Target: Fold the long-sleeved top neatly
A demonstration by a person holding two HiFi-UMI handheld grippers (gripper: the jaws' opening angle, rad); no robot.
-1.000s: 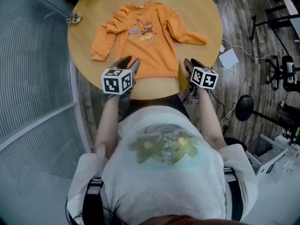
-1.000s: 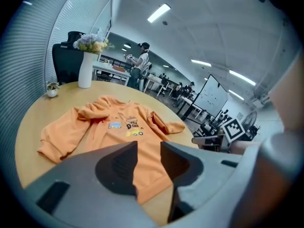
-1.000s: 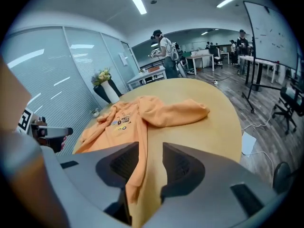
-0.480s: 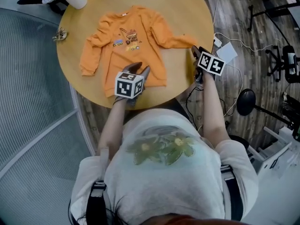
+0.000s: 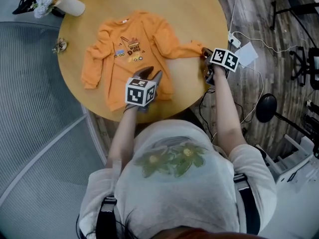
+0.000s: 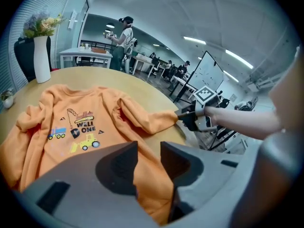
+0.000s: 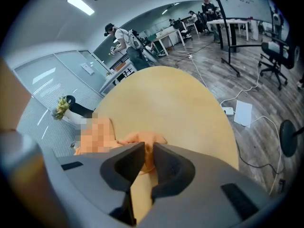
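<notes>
Two claws on one orange top (image 5: 130, 54), spread flat on the round table (image 5: 199, 14): my right claw (image 7: 148, 148), just now closing, pinches the right cuff (image 5: 196, 49), my left claw (image 5: 149, 73) hangs spread over the near hem (image 5: 117, 99); sleeve-fold starting, I judge, cuff next carried left across the chest.

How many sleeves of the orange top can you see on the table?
2. The left sleeve lies alongside the top; the right sleeve stretches out toward the right edge of the table. Neither looks hidden.
</notes>
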